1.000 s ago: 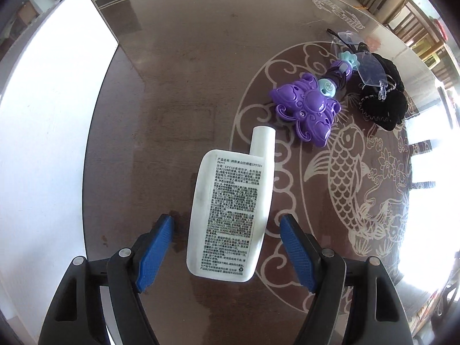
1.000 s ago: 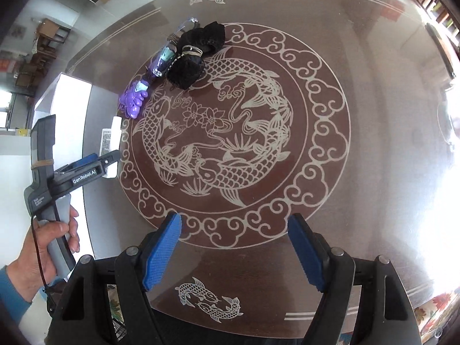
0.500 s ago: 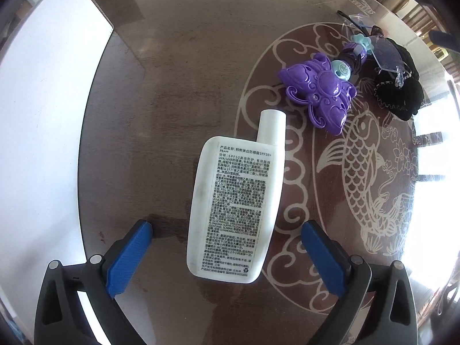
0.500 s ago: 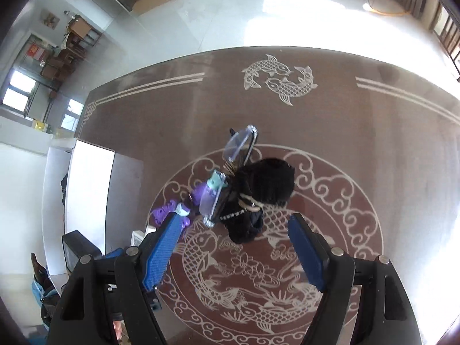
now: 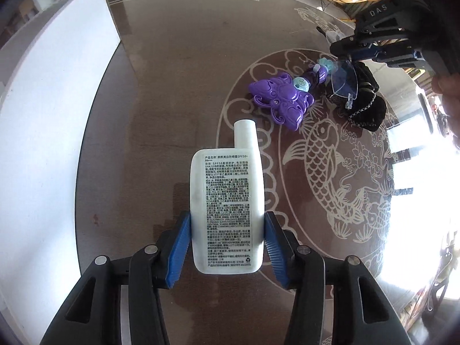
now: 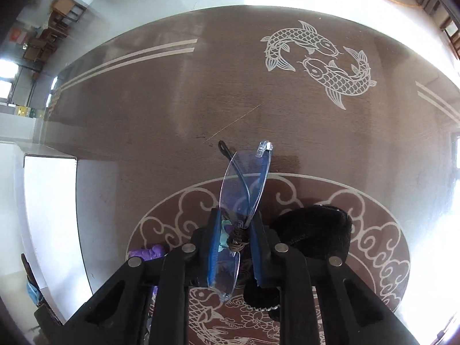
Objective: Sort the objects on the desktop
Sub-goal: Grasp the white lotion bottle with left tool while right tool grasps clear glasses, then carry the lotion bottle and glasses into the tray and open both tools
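My left gripper (image 5: 227, 230) is shut on a white sunscreen bottle (image 5: 227, 201), label side up, its cap pointing away. Beyond it lie a purple butterfly-shaped toy (image 5: 280, 97) and a black fabric pouch (image 5: 365, 106). My right gripper (image 6: 234, 238) is shut on the bridge of rimless glasses (image 6: 243, 185), held over the pouch (image 6: 313, 227). The right gripper also shows in the left wrist view (image 5: 382, 49), with the glasses (image 5: 343, 82) hanging from it.
A white box (image 5: 54, 109) stands along the left of the brown table (image 5: 178, 72) with carp patterns; it also shows in the right wrist view (image 6: 49, 207). The table's far edge (image 6: 172, 17) meets a bright floor.
My left gripper has closed on the bottle. My right gripper has moved in over the pouch and closed on the glasses.
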### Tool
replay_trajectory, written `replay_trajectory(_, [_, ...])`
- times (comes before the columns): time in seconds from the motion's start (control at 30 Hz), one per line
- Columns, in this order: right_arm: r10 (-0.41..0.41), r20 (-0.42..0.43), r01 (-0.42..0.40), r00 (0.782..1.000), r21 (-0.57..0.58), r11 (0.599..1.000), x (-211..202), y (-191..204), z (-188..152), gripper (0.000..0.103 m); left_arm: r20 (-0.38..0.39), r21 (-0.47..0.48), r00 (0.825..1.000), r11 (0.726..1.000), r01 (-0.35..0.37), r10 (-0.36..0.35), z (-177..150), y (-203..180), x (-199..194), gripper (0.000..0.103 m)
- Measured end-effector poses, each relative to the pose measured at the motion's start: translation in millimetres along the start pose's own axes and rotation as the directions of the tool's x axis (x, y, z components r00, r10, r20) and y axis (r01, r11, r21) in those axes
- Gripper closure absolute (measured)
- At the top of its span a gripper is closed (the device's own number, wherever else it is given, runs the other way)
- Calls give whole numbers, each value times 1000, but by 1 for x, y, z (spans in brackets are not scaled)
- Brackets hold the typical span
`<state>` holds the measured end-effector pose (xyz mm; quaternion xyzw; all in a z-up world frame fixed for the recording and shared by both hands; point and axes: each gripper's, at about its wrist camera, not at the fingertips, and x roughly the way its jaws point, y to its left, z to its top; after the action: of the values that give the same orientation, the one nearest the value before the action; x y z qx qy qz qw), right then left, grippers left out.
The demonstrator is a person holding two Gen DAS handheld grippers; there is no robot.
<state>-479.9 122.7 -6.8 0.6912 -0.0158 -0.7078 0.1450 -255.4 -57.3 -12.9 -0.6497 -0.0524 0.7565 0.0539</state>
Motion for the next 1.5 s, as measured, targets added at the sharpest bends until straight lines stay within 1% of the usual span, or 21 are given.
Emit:
replay_trajectory(0.1, [28, 54, -29, 998, 9, 1000, -26, -2, -18, 88, 32, -40, 999, 999, 16, -15, -6, 14, -22, 53])
replay_trajectory(0.17, [29, 65, -29, 997, 2, 1000, -38, 0, -30, 88, 59, -69, 998, 997, 28, -24, -12, 23, -39, 53])
replay_trajectory(0.23, [30, 79, -28, 996, -26, 999, -51, 6, -42, 88, 94, -95, 995, 995, 37, -28, -22, 26, -62, 53])
replay_trajectory(0.33, [59, 88, -50, 994, -96, 994, -72, 30, -61, 88, 150, -138, 989, 990, 42, -21, -50, 31, -101, 53])
replay_trajectory(0.4, [99, 85, -86, 991, -140, 986, -85, 58, -73, 88, 179, -179, 984, 983, 35, -2, -56, 44, -124, 53])
replay_trajectory(0.43, [124, 82, -109, 989, -161, 981, -92, 75, -73, 88, 189, -201, 982, 979, 27, 12, -56, 49, -133, 53])
replay_trajectory(0.5, [189, 70, -171, 980, -205, 964, -107, 102, -87, 88, 196, -253, 979, 967, 1, 50, -65, 64, -149, 53])
replay_trajectory(0.53, [220, 65, -200, 973, -230, 952, -112, 122, -90, 88, 193, -282, 979, 959, -11, 68, -71, 78, -156, 53])
replay_trajectory(0.6, [284, 46, -261, 958, -278, 925, -116, 169, -92, 88, 190, -343, 976, 939, -39, 110, -86, 107, -170, 53])
replay_trajectory(0.7, [345, 8, -317, 938, -376, 870, -117, 249, -101, 88, 168, -433, 973, 898, -74, 161, -100, 147, -169, 53])
replay_trajectory(0.77, [351, -29, -328, 936, -437, 837, -109, 299, -107, 88, 151, -477, 971, 874, -92, 185, -108, 168, -166, 53])
replay_trajectory(0.83, [344, -72, -335, 936, -479, 811, -96, 340, -114, 87, 138, -499, 969, 859, -111, 205, -114, 186, -164, 53])
replay_trajectory(0.9, [323, -107, -331, 940, -513, 792, -79, 370, -121, 87, 127, -514, 969, 850, -119, 212, -116, 201, -158, 53])
replay_trajectory(0.97, [287, -146, -320, 947, -528, 787, -60, 391, -127, 84, 101, -533, 972, 836, -129, 214, -117, 213, -150, 53])
replay_trajectory(1.0, [252, -162, -299, 954, -529, 794, -50, 398, -129, 67, 79, -544, 971, 826, -147, 225, -118, 220, -147, 52])
replay_trajectory(1.03, [228, -168, -283, 959, -526, 802, -42, 403, -131, 56, 61, -552, 969, 817, -165, 237, -119, 224, -144, 49])
replay_trajectory(1.07, [223, -165, -277, 961, -521, 807, -36, 402, -133, 37, 49, -556, 969, 812, -175, 242, -121, 228, -142, 46])
replay_trajectory(1.1, [227, -158, -276, 961, -515, 811, -34, 401, -134, 35, 44, -559, 969, 810, -179, 244, -122, 230, -141, 37])
replay_trajectory(1.13, [230, -158, -279, 960, -507, 815, -32, 399, -133, 35, 42, -560, 967, 807, -186, 252, -123, 232, -141, 31])
replay_trajectory(1.3, [231, -142, -271, 962, -477, 836, -35, 375, -133, 35, 38, -538, 959, 814, -218, 282, -126, 231, -142, 31])
replay_trajectory(1.5, [225, -100, -246, 969, -450, 858, -54, 335, -135, 35, 51, -519, 953, 823, -230, 299, -124, 212, -148, 31])
